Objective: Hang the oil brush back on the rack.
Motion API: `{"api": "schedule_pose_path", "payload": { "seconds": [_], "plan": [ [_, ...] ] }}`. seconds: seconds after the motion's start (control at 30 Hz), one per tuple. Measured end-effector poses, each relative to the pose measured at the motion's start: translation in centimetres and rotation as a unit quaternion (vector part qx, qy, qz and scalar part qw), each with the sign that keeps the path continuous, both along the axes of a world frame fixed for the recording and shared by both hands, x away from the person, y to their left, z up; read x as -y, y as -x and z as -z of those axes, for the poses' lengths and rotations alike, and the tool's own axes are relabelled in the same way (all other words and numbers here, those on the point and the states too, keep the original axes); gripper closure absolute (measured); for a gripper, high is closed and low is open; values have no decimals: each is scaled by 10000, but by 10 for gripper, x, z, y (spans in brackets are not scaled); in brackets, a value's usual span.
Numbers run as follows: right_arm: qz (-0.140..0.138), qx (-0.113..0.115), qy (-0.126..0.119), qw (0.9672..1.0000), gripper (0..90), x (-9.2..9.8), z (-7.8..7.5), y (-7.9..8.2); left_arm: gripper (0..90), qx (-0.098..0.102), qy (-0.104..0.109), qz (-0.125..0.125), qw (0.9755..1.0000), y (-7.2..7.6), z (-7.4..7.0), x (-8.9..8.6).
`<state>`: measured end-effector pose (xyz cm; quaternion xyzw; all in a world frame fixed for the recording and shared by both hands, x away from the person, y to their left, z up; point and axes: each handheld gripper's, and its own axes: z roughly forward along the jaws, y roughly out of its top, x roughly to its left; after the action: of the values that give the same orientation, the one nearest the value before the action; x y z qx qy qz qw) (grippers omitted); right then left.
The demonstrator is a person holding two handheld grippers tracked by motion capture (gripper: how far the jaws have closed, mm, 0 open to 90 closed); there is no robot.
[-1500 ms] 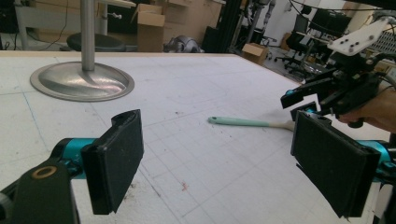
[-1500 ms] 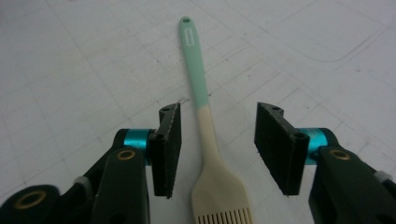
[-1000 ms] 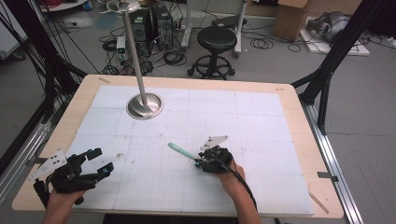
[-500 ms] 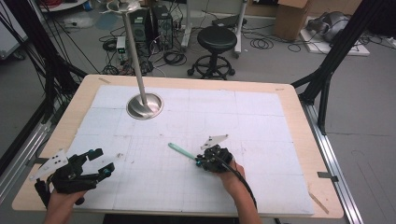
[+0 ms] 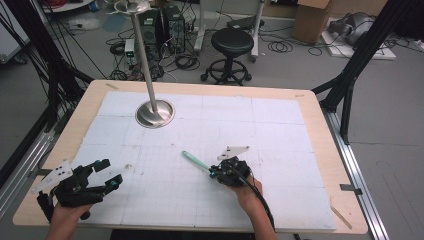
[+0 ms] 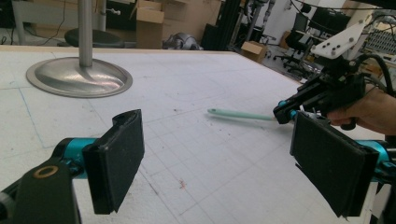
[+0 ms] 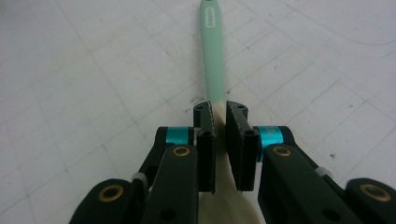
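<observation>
The only obstacle is the metal stand (image 5: 155, 111), with its pole, near the far left corner of the tabletop (image 5: 320, 150). The right half, the far edge and the near middle give free passage.

Lab or robotics workshop, not a home. Bare grey concrete floor (image 5: 390, 145) all round. Plywood-edged table (image 5: 320, 115) topped with a white gridded sheet, set inside a frame of black struts (image 5: 357, 60) and aluminium rails (image 5: 362, 172). Loose cables (image 5: 182, 60) coil over the floor near stacked black electronics boxes (image 5: 165, 27). A black rolling stool (image 5: 232, 47) stands behind the table. Cardboard boxes (image 5: 307, 20) sit along the far wall; the left gripper view shows more cartons (image 6: 149, 21) and office chairs (image 6: 299, 42) further back. A polished metal stand (image 5: 152, 107) rises from the tabletop.
</observation>
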<state>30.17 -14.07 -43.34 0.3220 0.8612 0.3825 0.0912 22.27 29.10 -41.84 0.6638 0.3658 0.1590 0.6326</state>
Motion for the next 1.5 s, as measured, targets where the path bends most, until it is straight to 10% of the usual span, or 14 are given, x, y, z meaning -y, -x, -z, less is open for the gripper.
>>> {"api": "schedule_pose_path", "payload": {
  "seconds": [0.73, 1.5],
  "plan": [
    [39, 385, -765, 9963, 825, 14, -18, 22, 238, -144, 19, 306, 9994, -3, -1, 15],
    [-173, 828, -1666, 9824, 824, 4, -37, 52, 270, -907, 949, 1084, 9854, -45, -11, 90]
  ]
}}
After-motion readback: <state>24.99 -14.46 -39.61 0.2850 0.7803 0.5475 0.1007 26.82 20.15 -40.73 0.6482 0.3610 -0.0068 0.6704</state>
